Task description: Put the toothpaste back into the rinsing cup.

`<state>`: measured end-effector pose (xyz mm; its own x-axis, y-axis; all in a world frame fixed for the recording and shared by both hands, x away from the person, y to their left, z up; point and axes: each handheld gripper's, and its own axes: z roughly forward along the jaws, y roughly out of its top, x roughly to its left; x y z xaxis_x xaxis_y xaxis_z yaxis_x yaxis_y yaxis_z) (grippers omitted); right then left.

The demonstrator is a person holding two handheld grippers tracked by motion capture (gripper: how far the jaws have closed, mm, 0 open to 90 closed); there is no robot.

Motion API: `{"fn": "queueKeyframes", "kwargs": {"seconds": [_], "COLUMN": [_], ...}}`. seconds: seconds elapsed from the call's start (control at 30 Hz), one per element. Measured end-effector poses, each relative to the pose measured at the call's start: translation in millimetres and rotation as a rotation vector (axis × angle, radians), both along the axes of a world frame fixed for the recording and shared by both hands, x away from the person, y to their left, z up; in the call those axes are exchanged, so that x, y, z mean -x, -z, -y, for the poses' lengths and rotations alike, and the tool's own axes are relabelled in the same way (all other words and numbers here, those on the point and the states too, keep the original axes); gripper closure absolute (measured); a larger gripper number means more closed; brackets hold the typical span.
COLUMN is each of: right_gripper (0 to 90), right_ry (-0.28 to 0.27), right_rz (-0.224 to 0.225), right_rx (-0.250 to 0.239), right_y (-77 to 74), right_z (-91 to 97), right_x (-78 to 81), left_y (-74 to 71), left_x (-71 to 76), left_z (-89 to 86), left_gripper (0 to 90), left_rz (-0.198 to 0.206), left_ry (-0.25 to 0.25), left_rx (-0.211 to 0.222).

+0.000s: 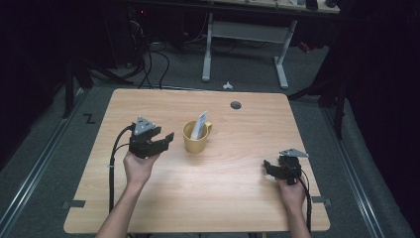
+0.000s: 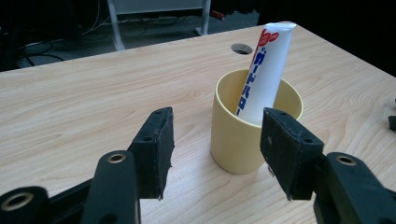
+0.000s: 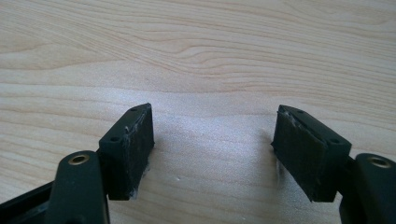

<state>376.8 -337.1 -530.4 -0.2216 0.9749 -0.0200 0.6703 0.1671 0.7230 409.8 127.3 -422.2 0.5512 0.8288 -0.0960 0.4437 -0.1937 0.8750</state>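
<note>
A yellow mug [image 1: 195, 137] [image 2: 243, 126] stands near the middle of the wooden table [image 1: 223, 183]. A white tube with red and blue print [image 1: 200, 124] [image 2: 267, 70] leans inside it, its flat end sticking up. My left gripper [image 1: 166, 140] [image 2: 217, 156] hovers just left of the mug, pointing at it, jaws open with nothing between the pads; the mug lies a little beyond them. My right gripper [image 1: 267, 166] [image 3: 214, 149] rests low at the table's right side, open over bare wood.
A round cable hole [image 1: 236, 105] [image 2: 241, 48] sits in the table's far side. Beyond the table stand a white desk frame [image 1: 245, 44] and floor cables [image 1: 148, 64]. Each gripper trails a black cable toward the front edge.
</note>
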Motion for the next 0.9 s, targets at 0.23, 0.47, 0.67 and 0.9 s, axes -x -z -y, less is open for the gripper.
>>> {"fn": "queueKeyframes", "kwargs": {"seconds": [0.23,0.47,0.67,0.9], "right_gripper": [29.2,29.2,29.2,29.2], "right_ry": [0.000,0.000,0.000,0.000], "right_rz": [-0.001,0.000,0.000,0.000], "right_rx": [0.001,0.000,0.000,0.000], "right_y": [-0.1,0.0,0.0,0.0], "right_z": [0.0,0.0,0.0,0.0], "right_x": [0.0,-0.1,-0.1,-0.1], "left_y": [2.4,4.5,5.3,6.6], "left_x": [3.8,9.1,12.0,15.1], "left_z": [-7.3,-11.3,-11.9,-16.4], "left_gripper": [44.8,44.8,44.8,44.8], "left_rz": [-0.006,-0.006,-0.004,-0.011], "left_ry": [-0.012,-0.020,-0.019,-0.021], "left_rx": [0.016,0.020,0.017,0.020]}}
